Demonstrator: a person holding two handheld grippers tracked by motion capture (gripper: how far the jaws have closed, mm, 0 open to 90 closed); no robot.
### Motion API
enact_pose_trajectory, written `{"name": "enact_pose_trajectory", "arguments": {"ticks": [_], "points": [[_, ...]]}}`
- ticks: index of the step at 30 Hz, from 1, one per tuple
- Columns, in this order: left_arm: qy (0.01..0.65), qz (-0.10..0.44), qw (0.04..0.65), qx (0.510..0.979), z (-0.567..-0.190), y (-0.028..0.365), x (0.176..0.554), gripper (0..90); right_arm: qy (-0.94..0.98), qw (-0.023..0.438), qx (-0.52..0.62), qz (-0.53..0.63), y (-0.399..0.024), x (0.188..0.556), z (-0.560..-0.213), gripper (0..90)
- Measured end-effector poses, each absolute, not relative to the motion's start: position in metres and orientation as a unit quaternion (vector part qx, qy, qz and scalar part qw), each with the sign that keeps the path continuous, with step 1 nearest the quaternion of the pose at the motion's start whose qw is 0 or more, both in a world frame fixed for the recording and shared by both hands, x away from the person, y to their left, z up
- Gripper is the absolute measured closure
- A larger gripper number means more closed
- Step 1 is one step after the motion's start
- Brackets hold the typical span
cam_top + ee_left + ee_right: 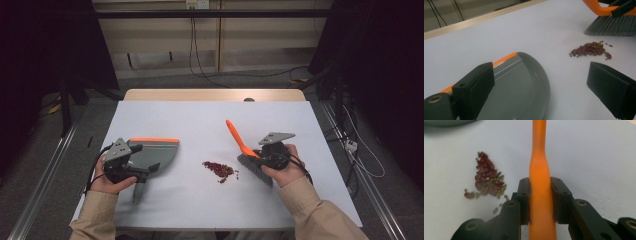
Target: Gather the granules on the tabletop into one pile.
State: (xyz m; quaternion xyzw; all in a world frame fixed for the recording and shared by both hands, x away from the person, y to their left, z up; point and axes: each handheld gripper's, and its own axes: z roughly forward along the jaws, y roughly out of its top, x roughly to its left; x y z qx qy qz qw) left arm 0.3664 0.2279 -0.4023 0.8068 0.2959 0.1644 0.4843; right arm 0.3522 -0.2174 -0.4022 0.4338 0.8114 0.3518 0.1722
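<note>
Beans (219,169) heaped on surface (200,120); brush (248,156) pinched by right gripper (541,200) fingers just right of them, dustpan (152,155) straddled by left gripper (541,85) fingers, spread, well left, for sweeping across.

On the white worktop (210,200) the grey plastic dustpan with its orange edge (155,152) lies at my left, under my left tongs (131,172). The small heap of dark red and green beans (218,169) sits in the middle, between the dustpan and the grey-bristled hand brush with an orange handle (250,160). The brush stands to the right of the beans, just beside them, its handle between my right tongs (541,202).
</note>
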Motion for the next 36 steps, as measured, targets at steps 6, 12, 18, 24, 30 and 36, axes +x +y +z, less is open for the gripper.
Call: {"name": "enact_pose_trajectory", "arguments": {"ticks": [6, 12, 18, 24, 30, 36], "points": [[0.296, 0.167, 0.487, 0.805, -0.4, 0.227, 0.365, 7.6, 0.785, 0.186, 0.452, 0.381, -0.196, 0.351, -0.408, 71.7], [0.297, 0.167, 0.488, 0.804, -0.4, 0.228, 0.365, 7.6, 0.771, 0.205, 0.457, 0.394, -0.172, 0.354, -0.413, 71.7], [0.295, 0.167, 0.487, 0.805, -0.4, 0.228, 0.366, 7.6, 0.759, 0.214, 0.463, 0.405, -0.156, 0.356, -0.416, 71.7], [0.296, 0.167, 0.487, 0.805, -0.4, 0.229, 0.365, 7.7, 0.752, 0.219, 0.46, 0.417, -0.143, 0.357, -0.418, 71.6], [0.295, 0.168, 0.486, 0.805, -0.4, 0.229, 0.365, 7.6, 0.745, 0.22, 0.461, 0.428, -0.137, 0.36, -0.42, 71.6], [0.295, 0.168, 0.485, 0.806, -0.4, 0.229, 0.366, 7.7, 0.743, 0.222, 0.455, 0.438, -0.135, 0.363, -0.421, 71.6]]}}
